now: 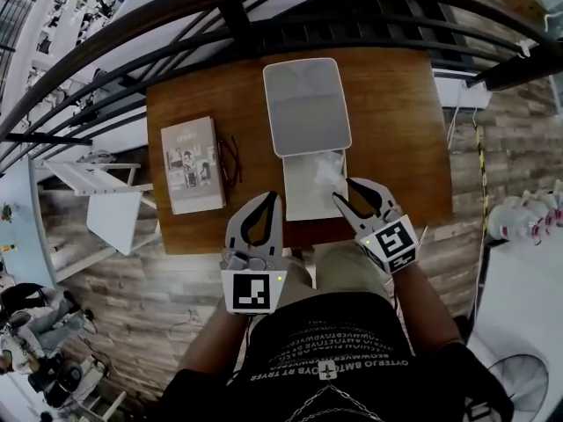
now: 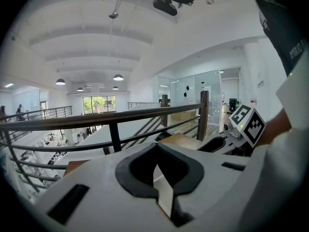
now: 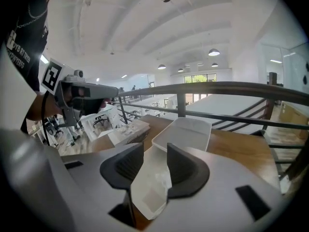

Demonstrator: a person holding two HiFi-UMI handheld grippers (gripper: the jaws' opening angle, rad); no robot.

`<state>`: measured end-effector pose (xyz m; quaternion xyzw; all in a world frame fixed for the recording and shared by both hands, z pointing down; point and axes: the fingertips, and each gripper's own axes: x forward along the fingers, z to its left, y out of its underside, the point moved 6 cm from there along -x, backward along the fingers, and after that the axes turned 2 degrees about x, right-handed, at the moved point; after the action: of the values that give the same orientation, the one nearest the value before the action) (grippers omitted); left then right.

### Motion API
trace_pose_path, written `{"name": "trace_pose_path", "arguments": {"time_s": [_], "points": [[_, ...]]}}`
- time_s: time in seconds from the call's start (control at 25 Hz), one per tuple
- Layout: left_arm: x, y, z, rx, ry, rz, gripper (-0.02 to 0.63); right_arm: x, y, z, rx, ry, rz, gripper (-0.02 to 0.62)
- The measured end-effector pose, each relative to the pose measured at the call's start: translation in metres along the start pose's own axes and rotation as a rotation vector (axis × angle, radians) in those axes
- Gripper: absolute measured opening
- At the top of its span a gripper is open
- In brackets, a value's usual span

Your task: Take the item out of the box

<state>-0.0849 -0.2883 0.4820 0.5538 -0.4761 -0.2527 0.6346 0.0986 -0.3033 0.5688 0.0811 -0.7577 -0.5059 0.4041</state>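
Filling most of the head view, a wooden table [image 1: 396, 130] is sitting against a dark metal railing [image 1: 264, 7] that is running across at 12 o'clock. The person's black printed shirt [image 1: 352, 350] is taking up the 6 o'clock edge.

At table centre a white lid [image 1: 306, 104] is lying open side up, towards 12 o'clock. The white box [image 1: 299, 207] is lying directly at the lid's 6 o'clock, touching it or nearly so; can't tell which. A book [image 1: 193, 165] w/ photos on its cover is lying flat at the box's 9 o'clock, well apart from it.

The left gripper [image 1: 274, 200] is hovering just beside the box's 8 o'clock corner, pointing to 12 o'clock. Its jaws are together at the tips w/ nothing between them; bare wood and a strip of white box are showing through the loop behind the tips.

The right gripper [image 1: 345, 192] is coming in at the box's 4 o'clock corner, angled towards 10–11 o'clock. Its jaws are standing apart, one tip over the inside of the box, the other outside it, so the box's 3 o'clock wall is sitting between them. The pads aren't seen pressing on anything.

The item [image 1: 321, 170], something pale in crinkly clear plastic, is lying inside the box, in its 12–1 o'clock part, just beyond the right gripper's tips.

Dark-framed glasses [image 1: 229, 161] are lying just beside the book, at its 3 o'clock.
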Motion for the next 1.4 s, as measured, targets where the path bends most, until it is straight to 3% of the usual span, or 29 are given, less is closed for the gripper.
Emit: {"name": "trace_pose_path", "arguments": {"time_s": [0.48, 0.68, 0.84, 1.0, 1.08, 1.16, 1.32, 1.4], "points": [[0.031, 0.037, -0.014, 0.036, 0.007, 0.078, 0.006, 0.064, 0.057, -0.036, -0.126, -0.056, 0.193, 0.219], [0.034, 0.047, -0.019, 0.0, -0.007, 0.098, 0.006, 0.094, 0.078, -0.039, -0.267, -0.077, 0.352, 0.273], [0.035, 0.052, -0.02, -0.021, -0.015, 0.107, 0.006, 0.113, 0.093, -0.035, -0.372, -0.097, 0.529, 0.279], [0.03, 0.049, -0.021, -0.008, -0.017, 0.113, 0.006, 0.125, 0.103, -0.031, -0.457, -0.072, 0.645, 0.256], [0.025, 0.048, -0.021, -0.013, -0.026, 0.116, 0.006, 0.129, 0.106, -0.031, -0.497, -0.045, 0.662, 0.21], [0.019, 0.047, -0.02, -0.018, -0.034, 0.117, 0.006, 0.13, 0.107, -0.032, -0.523, -0.023, 0.664, 0.187], [0.005, 0.041, -0.017, -0.029, -0.057, 0.1, 0.006, 0.125, 0.102, -0.035, -0.496, -0.01, 0.613, 0.075], [-0.003, 0.038, -0.014, -0.031, -0.066, 0.086, 0.006, 0.121, 0.101, -0.031, -0.478, -0.011, 0.582, 0.063]]}}
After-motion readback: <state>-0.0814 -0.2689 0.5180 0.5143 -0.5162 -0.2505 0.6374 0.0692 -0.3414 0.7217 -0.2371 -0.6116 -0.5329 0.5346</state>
